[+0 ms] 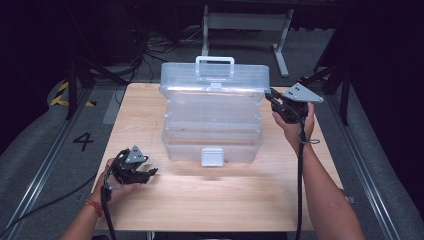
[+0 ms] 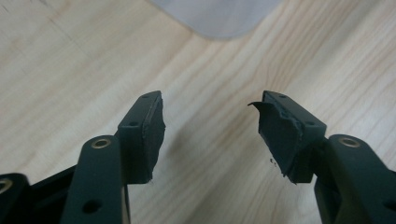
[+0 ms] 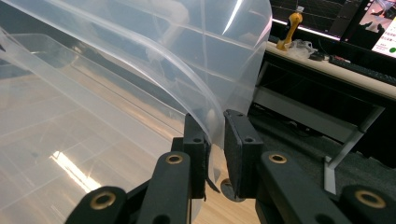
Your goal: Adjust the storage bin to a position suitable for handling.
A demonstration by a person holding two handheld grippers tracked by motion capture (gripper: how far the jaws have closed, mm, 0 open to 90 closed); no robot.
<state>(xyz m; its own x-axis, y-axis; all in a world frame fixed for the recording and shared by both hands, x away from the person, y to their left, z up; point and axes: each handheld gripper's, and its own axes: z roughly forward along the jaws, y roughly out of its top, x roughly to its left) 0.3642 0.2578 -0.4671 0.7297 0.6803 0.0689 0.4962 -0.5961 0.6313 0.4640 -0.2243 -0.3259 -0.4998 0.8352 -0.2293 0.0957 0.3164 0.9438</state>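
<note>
Standing at the middle of the wooden table [image 1: 150, 210]: clear plastic tiered storage box [image 1: 212, 130], lid raised. Right gripper [image 3: 215, 135] pinches the lid's edge at its right corner. Left gripper [image 2: 210, 135], jaws apart and empty, over bare wood near the box's front left corner.

clear plastic box [image 1: 212, 117], pale wood-grain table [image 1: 225, 200], black grippers

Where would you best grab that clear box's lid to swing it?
Probably at the lid's thin right edge, coming from the right side. The rim there is a narrow wall that fits between two jaws, and the right gripper is already shut on it. The left gripper is open over the table.
</note>
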